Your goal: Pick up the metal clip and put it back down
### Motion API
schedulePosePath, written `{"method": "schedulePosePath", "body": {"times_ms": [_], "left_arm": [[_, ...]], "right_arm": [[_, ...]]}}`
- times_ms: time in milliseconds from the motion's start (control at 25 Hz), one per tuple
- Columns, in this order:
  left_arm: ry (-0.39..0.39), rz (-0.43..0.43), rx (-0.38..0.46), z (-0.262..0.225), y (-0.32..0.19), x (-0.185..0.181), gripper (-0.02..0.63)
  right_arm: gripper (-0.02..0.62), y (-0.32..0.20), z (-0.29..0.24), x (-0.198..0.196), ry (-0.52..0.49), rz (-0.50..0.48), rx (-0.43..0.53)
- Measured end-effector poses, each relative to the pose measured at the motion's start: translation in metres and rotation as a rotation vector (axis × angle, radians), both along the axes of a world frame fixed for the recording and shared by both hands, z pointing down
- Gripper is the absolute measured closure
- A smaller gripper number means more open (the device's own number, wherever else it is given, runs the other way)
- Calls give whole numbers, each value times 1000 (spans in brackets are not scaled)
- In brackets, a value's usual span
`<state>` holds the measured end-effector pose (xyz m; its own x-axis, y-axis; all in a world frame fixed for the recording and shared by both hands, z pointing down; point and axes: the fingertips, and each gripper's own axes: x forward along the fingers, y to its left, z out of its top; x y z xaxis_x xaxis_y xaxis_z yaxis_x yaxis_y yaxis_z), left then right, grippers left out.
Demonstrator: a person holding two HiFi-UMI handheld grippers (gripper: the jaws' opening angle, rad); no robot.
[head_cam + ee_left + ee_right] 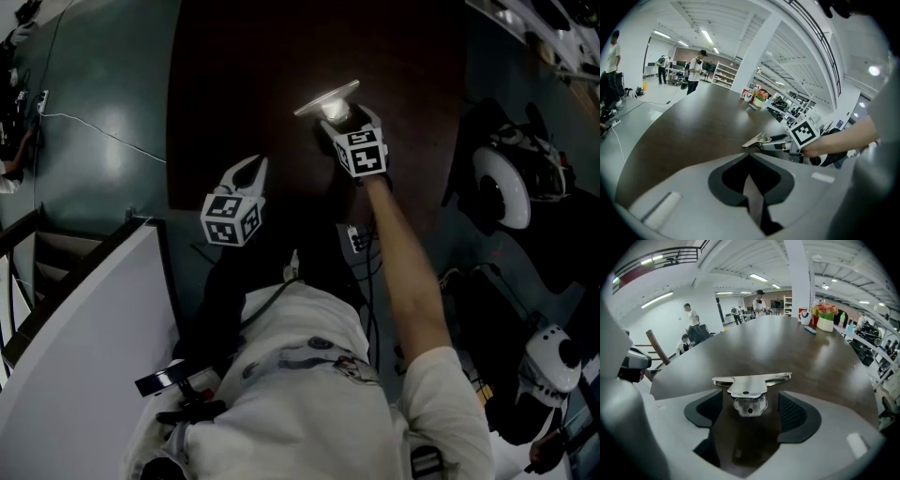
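Observation:
The metal clip (328, 97) rests on the dark brown table (262, 75), its wide shiny blade turned away from me. My right gripper (345, 120) stands open around the clip's handle end; in the right gripper view the clip (750, 390) sits between the two pads (792, 411) with a gap on each side. My left gripper (251, 169) hangs over the table's near edge, left of the clip and apart from it. Its jaws meet at the tips with nothing between them. From the left gripper view, the clip (757, 139) and the right gripper (773, 143) show ahead of the left gripper (749, 155).
Flowers and cups (825, 315) stand at the table's far end. People stand beyond it (759, 301). On the floor to my right lie white headsets (502, 187); a power strip (354, 239) lies below the table edge. A white panel (84, 328) fills the lower left.

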<state>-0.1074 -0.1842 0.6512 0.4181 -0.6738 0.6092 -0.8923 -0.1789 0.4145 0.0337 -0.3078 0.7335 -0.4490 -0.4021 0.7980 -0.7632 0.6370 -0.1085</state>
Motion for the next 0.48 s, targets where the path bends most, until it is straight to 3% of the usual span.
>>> {"method": "schedulePosePath", "body": {"times_ms": [320, 480], "left_arm": [[-7, -3, -13, -1, 4, -6, 607], [-10, -4, -13, -2, 5, -8, 607]], "right_arm": [[241, -8, 11, -15, 59, -80, -17], [301, -8, 13, -15, 96, -109, -11]]}}
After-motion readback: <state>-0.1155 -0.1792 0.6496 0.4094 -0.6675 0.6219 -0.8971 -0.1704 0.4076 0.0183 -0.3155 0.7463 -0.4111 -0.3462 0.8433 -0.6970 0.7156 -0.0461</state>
